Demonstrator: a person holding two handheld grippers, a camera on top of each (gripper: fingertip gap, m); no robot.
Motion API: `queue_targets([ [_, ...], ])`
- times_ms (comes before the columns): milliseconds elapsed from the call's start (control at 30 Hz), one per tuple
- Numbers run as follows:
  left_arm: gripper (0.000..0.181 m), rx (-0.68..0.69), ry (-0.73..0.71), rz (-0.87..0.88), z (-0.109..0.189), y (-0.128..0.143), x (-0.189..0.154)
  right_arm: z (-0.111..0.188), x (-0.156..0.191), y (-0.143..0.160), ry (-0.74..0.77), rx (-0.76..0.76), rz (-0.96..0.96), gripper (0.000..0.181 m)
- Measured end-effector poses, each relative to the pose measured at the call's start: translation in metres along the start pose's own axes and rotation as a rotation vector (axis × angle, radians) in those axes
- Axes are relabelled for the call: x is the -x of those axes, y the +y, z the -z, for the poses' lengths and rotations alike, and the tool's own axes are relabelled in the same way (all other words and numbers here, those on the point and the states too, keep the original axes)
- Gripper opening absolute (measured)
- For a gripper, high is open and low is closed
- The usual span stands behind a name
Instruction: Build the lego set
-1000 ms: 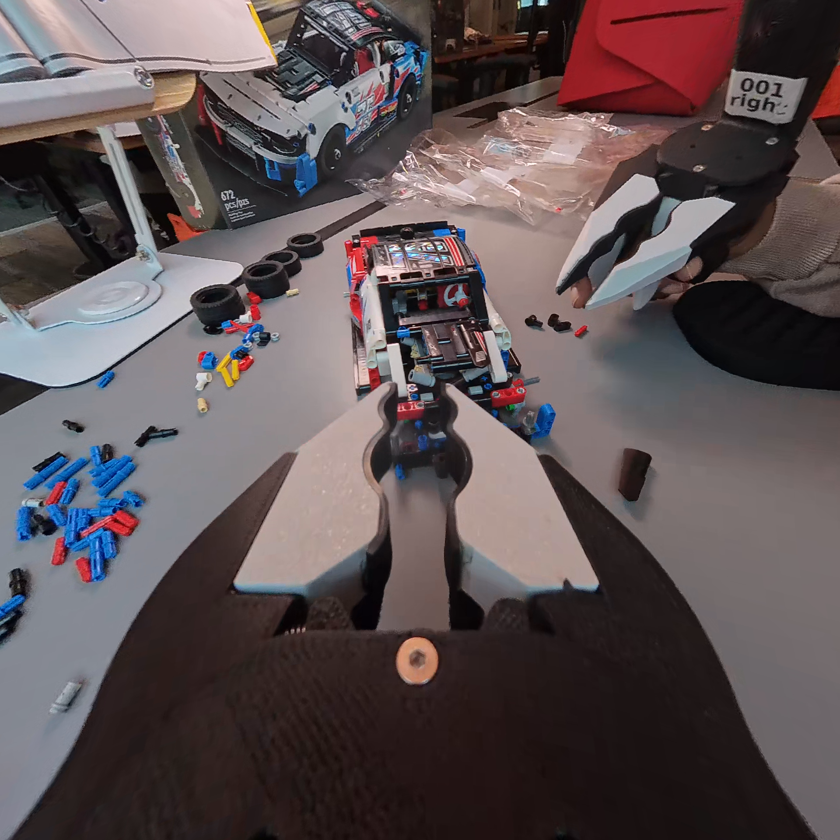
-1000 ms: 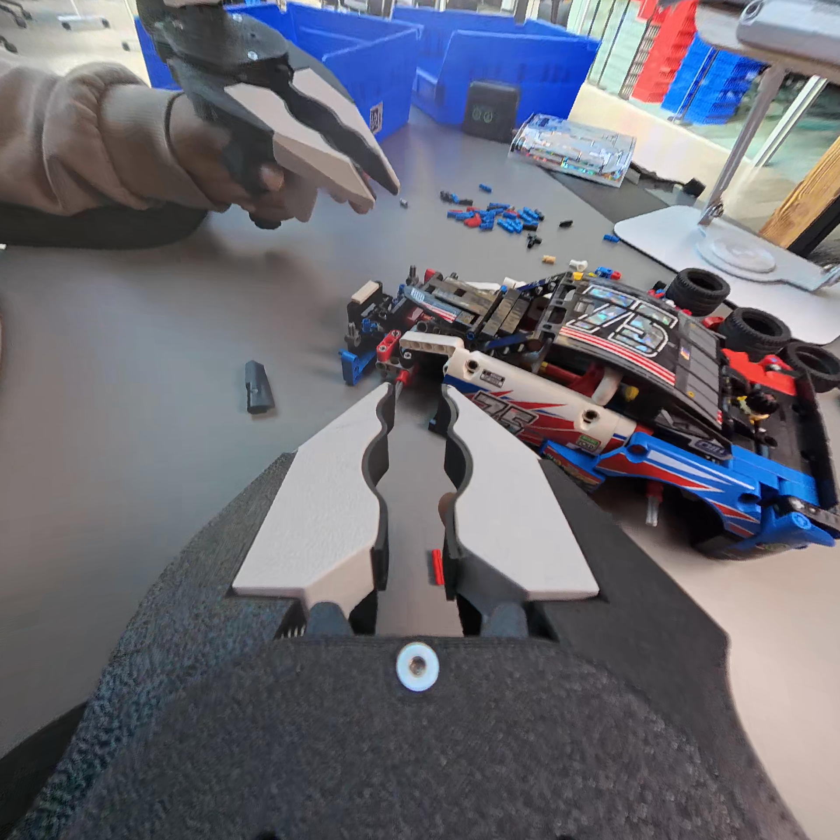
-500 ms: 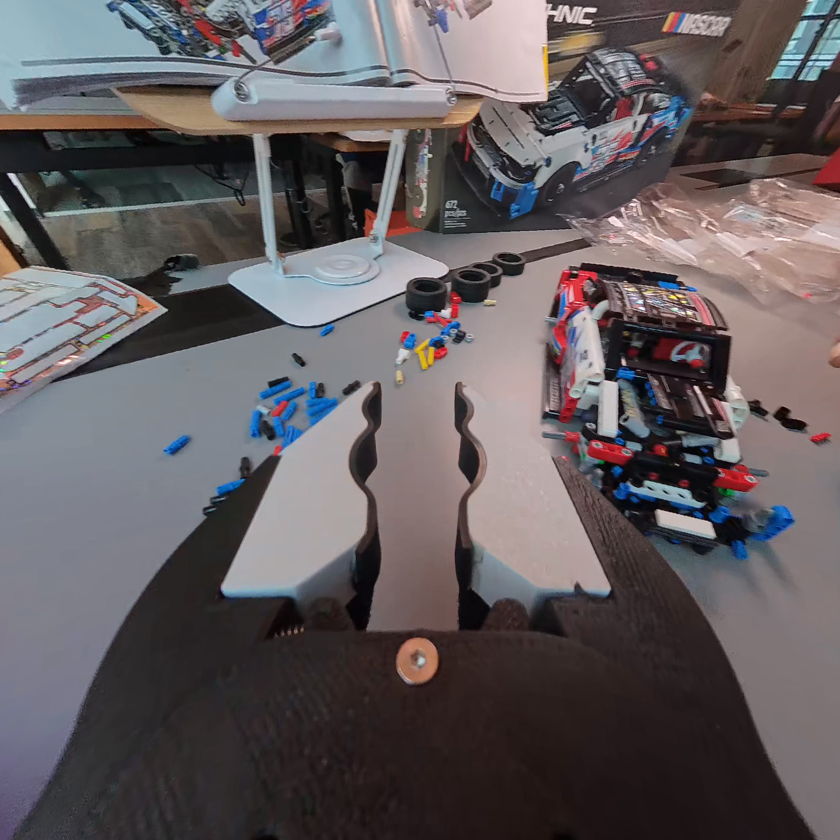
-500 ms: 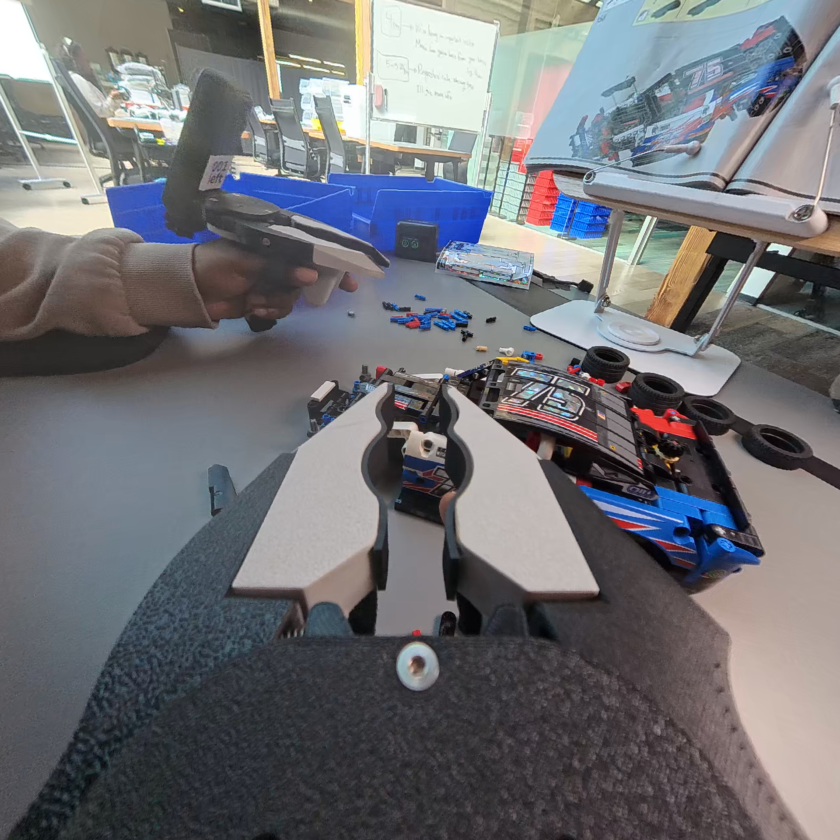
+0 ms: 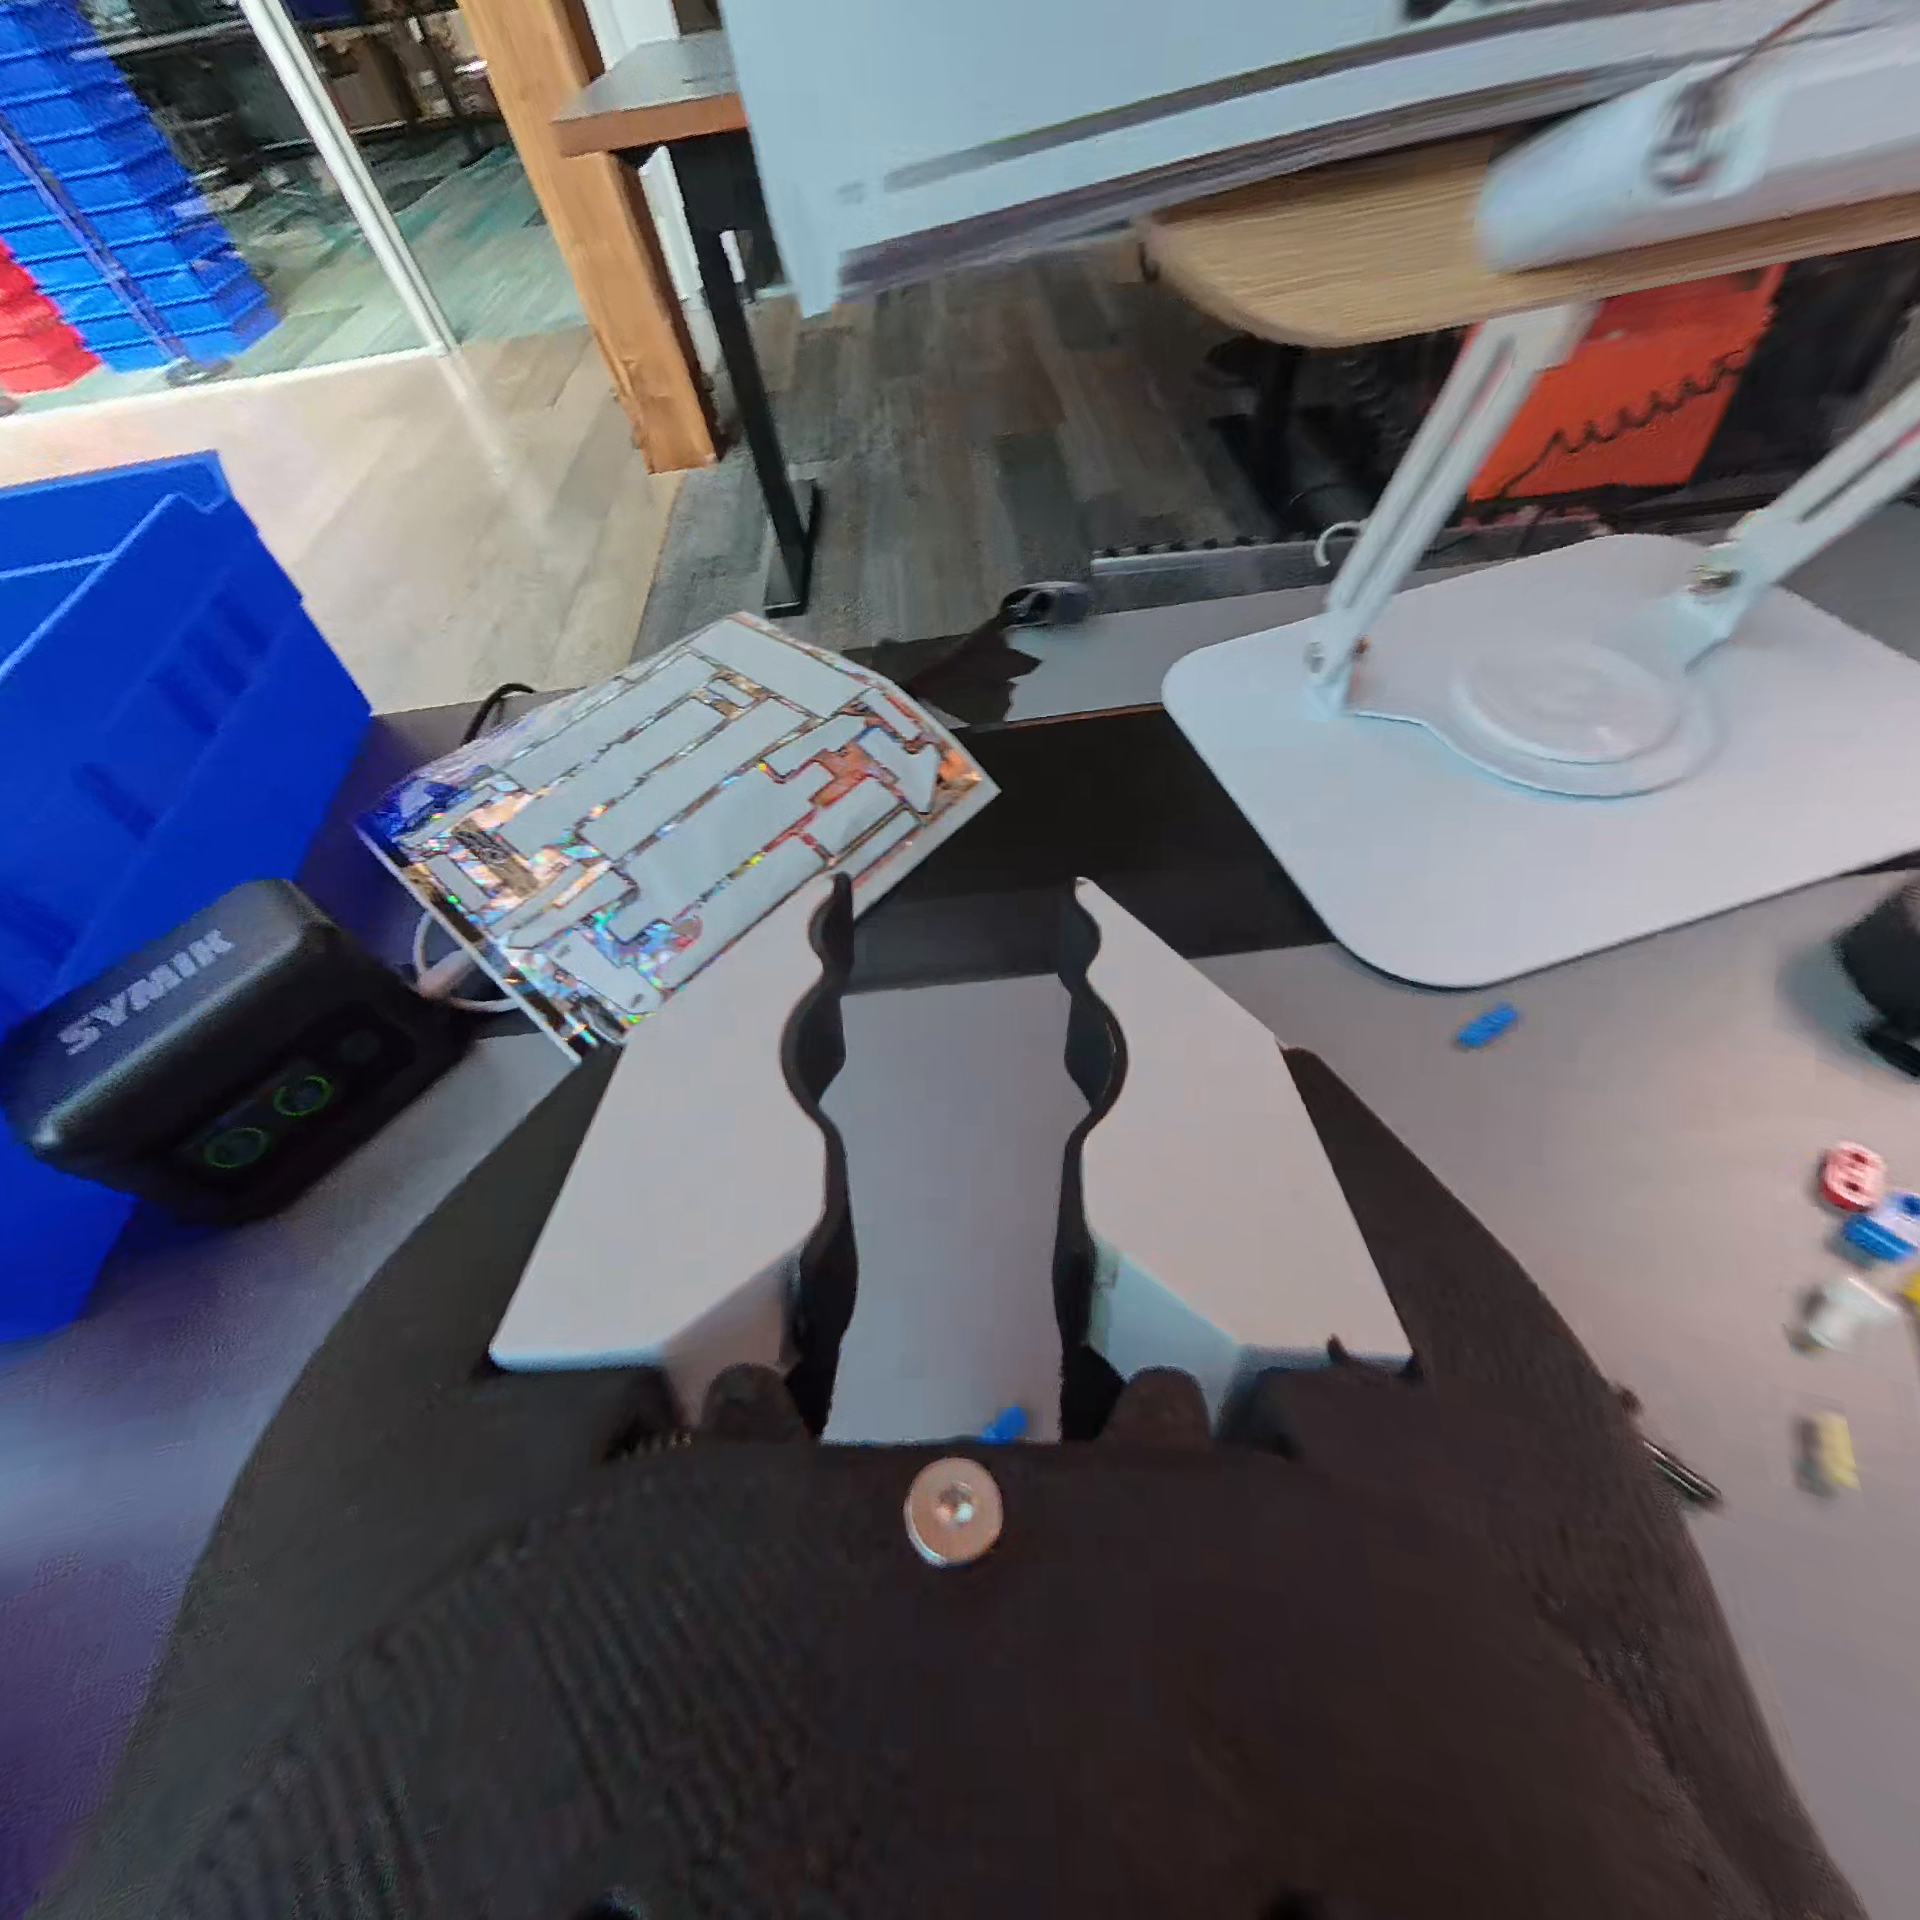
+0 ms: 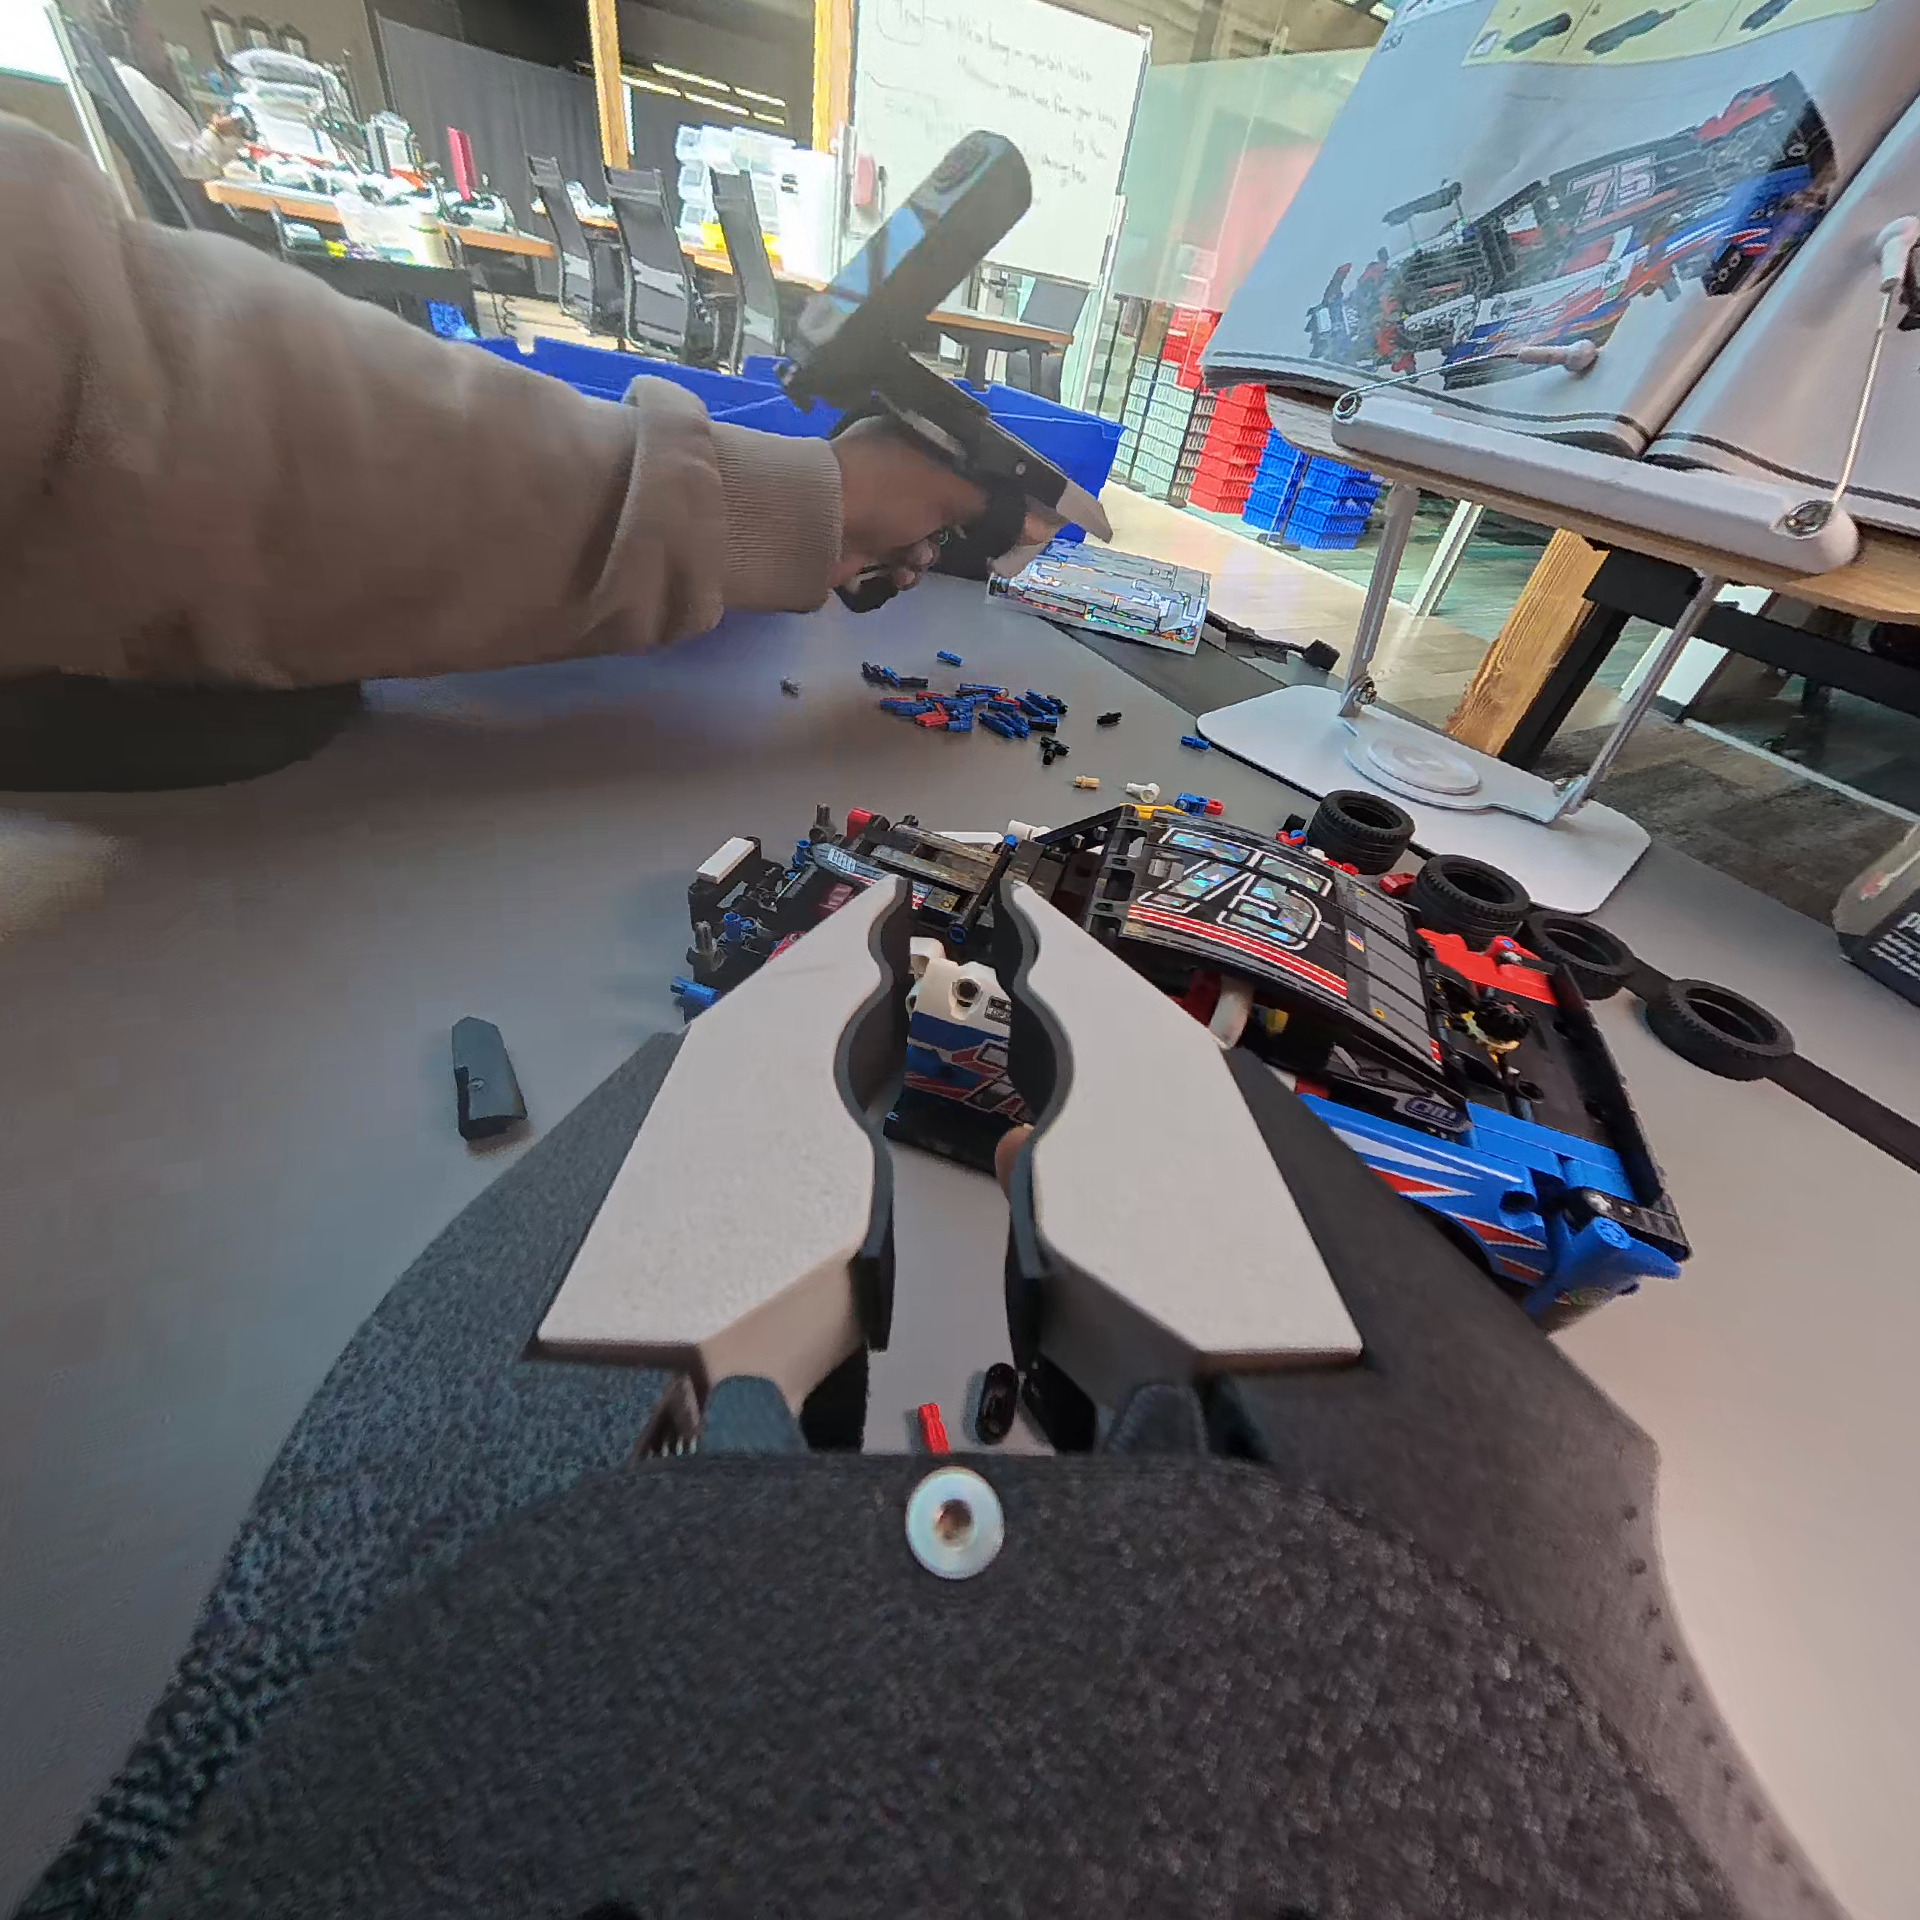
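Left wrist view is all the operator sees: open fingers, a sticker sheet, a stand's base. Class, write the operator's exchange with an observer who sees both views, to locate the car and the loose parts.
Operator: Where is the car?
Observer: The lego car sits on the table just ahead of the right gripper and shows through the gap between its open fingers.
Operator: Is anything loose near that gripper?
Observer: A small black piece lies alone on the table, left of it and apart from the car.

Lettering marks the black box, the lego car roof and the far whiteboard.
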State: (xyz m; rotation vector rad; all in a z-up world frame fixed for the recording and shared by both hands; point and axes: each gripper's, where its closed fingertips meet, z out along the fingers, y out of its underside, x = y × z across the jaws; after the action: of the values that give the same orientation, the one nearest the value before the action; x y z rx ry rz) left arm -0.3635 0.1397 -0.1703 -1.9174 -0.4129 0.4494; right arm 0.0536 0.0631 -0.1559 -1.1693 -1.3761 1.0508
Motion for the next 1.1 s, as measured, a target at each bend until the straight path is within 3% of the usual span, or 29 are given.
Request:
queue_targets([
  [100, 0.054, 0.123, -0.137, -0.025, -0.032, 0.009, 0.045, 0.001, 0.0, -0.001, 0.002, 0.0, 0.022, 0.013],
  [167, 0.066, 0.205, -0.236, 0.007, -0.038, 0.02, 0.077, 0.001, 0.001, -0.001, 0.0, 0.005, 0.029, 0.013],
  [333, 0.077, 0.288, -0.253, 0.349, -0.037, 0.053, 0.106, 0.001, 0.002, 0.001, -0.014, 0.02, 0.05, 0.013],
  [533, 0.062, 0.243, -0.134, 0.606, -0.051, 0.065, 0.109, 0.001, 0.004, 0.004, -0.03, 0.026, 0.046, 0.013],
  [667, 0.025, 0.233, -0.002, 0.739, -0.059, 0.058, 0.097, 0.001, 0.002, 0.005, -0.025, 0.034, 0.05, 0.013],
  [700, 0.003, 0.211, 0.044, 0.785, -0.059, 0.053, 0.093, 0.001, 0.002, 0.005, -0.022, 0.036, 0.049, 0.013],
  [733, 0.0, 0.172, 0.084, 0.828, -0.058, 0.046, 0.09, 0.001, 0.001, 0.006, -0.019, 0.041, 0.049, 0.013],
  [900, 0.0, 0.002, 0.15, 0.84, -0.032, -0.004, 0.082, 0.001, 0.0, 0.007, -0.011, 0.042, 0.048, 0.012],
  [1100, 0.0, -0.228, 0.241, 0.659, 0.04, -0.092, 0.063, 0.002, -0.002, 0.007, 0.02, 0.044, 0.083, 0.01],
])
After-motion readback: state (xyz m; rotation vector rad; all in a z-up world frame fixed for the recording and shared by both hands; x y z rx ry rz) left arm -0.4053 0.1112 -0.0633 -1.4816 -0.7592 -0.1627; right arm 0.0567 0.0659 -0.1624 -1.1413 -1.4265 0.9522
